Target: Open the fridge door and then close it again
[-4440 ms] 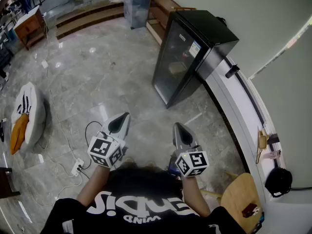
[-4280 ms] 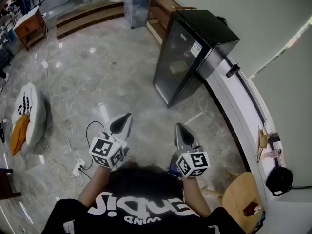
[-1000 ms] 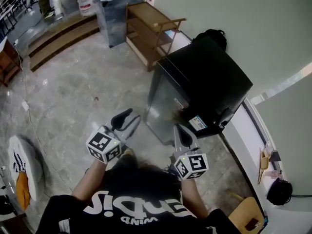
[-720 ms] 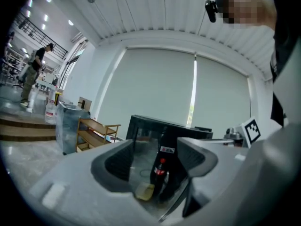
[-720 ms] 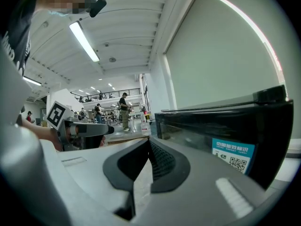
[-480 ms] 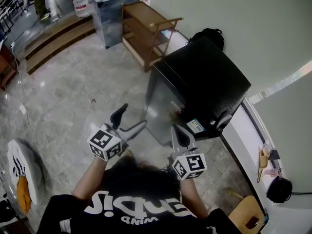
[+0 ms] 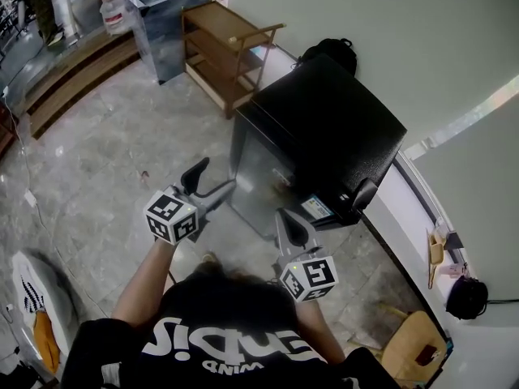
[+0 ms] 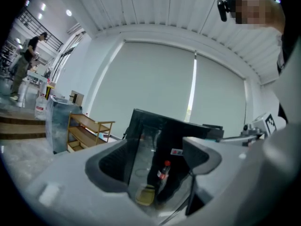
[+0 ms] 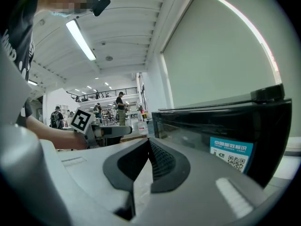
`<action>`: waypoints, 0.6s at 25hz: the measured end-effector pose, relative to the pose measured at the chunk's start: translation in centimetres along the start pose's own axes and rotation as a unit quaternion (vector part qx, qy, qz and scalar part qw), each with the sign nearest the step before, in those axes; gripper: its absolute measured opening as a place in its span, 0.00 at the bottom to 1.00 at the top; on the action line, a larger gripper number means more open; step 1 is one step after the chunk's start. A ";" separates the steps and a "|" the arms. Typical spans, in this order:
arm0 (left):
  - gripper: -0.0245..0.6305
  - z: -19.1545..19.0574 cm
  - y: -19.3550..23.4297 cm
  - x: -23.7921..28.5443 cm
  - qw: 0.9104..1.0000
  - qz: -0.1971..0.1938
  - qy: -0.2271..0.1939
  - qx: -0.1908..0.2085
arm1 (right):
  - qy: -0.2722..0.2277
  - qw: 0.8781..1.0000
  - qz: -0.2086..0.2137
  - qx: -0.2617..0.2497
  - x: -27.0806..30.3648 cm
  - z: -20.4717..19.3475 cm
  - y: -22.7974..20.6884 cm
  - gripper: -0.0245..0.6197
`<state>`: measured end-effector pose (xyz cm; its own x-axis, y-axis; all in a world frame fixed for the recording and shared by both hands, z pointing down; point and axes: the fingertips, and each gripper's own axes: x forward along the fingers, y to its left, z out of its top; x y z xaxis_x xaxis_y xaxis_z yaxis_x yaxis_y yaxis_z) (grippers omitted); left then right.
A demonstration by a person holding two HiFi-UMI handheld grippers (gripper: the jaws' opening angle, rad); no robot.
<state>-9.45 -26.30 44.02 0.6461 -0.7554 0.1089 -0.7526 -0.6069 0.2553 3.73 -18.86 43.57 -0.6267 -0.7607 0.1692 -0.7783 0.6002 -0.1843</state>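
Note:
The black fridge point(image 7: 332, 128) stands by the wall with its glass door point(image 7: 258, 177) closed. In the left gripper view the fridge point(image 8: 160, 140) shows a cola bottle point(image 8: 163, 172) and a yellow container inside. My left gripper point(image 7: 212, 178) is open and reaches toward the door's left edge, just short of it. Its jaws have just been opening wide, then closing a touch, with nothing between them. My right gripper point(image 7: 288, 221) is shut and empty in front of the door's lower right. In the right gripper view its pads point(image 9: 162, 160) meet beside the fridge point(image 9: 221, 121).
A wooden shelf point(image 7: 231, 47), a clear bin point(image 7: 158, 14) and a water jug point(image 7: 112, 10) stand behind the fridge by the steps point(image 7: 73, 67). A black bag point(image 7: 328, 51) lies by the wall. A wooden chair point(image 7: 409, 339) is at lower right. People stand far off.
The left gripper's jaws have spread wide and it has moved toward the fridge door's left edge. The fridge now sits closer in the head view. The right gripper has kept its pose.

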 end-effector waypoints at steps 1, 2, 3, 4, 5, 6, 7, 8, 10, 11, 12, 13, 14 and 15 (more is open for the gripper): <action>0.59 0.0 0.5 0.6 1.000 -0.003 0.002 0.001 | 0.000 1.000 -0.003 0.000 0.1 0.0 -0.1 0.03; 0.58 0.1 1.0 1.1 1.000 -0.006 0.005 0.003 | 0.002 1.000 -0.006 0.001 0.1 -0.1 -0.1 0.03; 0.58 0.2 1.5 1.7 1.000 -0.009 0.007 0.006 | 0.003 1.000 -0.010 0.002 0.2 -0.1 -0.2 0.03; 0.58 0.3 2.0 2.3 1.000 -0.013 0.010 0.010 | 0.004 1.000 -0.014 0.004 0.2 -0.1 -0.2 0.03; 0.58 0.4 2.4 2.9 1.000 -0.017 0.014 0.015 | 0.005 1.000 -0.019 0.006 0.2 -0.1 -0.4 0.03; 0.58 0.4 2.8 3.6 0.999 -0.020 0.019 0.020 | 0.004 1.000 -0.023 0.007 0.2 -0.1 -0.5 0.03; 0.58 0.3 3.2 4.2 0.999 -0.024 0.024 0.024 | 0.003 1.000 -0.028 0.008 0.2 -0.1 -0.7 0.03; 0.58 0.2 3.6 4.9 0.999 -0.028 0.029 0.028 | 0.002 0.999 -0.032 0.007 0.2 -0.2 -0.9 0.03; 0.57 -0.2 4.3 6.3 0.998 -0.037 0.038 0.031 | -0.001 0.999 -0.042 0.006 0.2 -0.1 -1.4 0.03; 0.56 -0.3 4.7 7.0 0.998 -0.041 0.043 0.032 | -0.002 0.999 -0.048 0.007 0.2 0.0 -1.6 0.03; 0.56 -0.5 5.0 7.7 0.997 -0.046 0.048 0.034 | -0.002 0.998 -0.055 0.010 0.1 0.1 -1.9 0.03; 0.56 -0.6 5.2 8.4 0.997 -0.050 0.053 0.036 | -0.002 0.998 -0.062 0.013 0.1 0.2 -2.2 0.03; 0.56 -0.7 5.4 9.0 0.996 -0.055 0.057 0.038 | -0.003 0.998 -0.068 0.015 0.1 0.3 -2.5 0.03; 0.56 -0.8 5.6 9.6 0.996 -0.059 0.059 0.040 | -0.003 0.997 -0.073 0.017 0.2 0.3 -2.8 0.03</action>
<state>-7.39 -36.73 47.27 0.7374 -0.6463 0.1964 -0.6754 -0.7108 0.1967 5.82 -20.74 43.80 -0.5058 -0.8411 0.1916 -0.8599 0.4739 -0.1898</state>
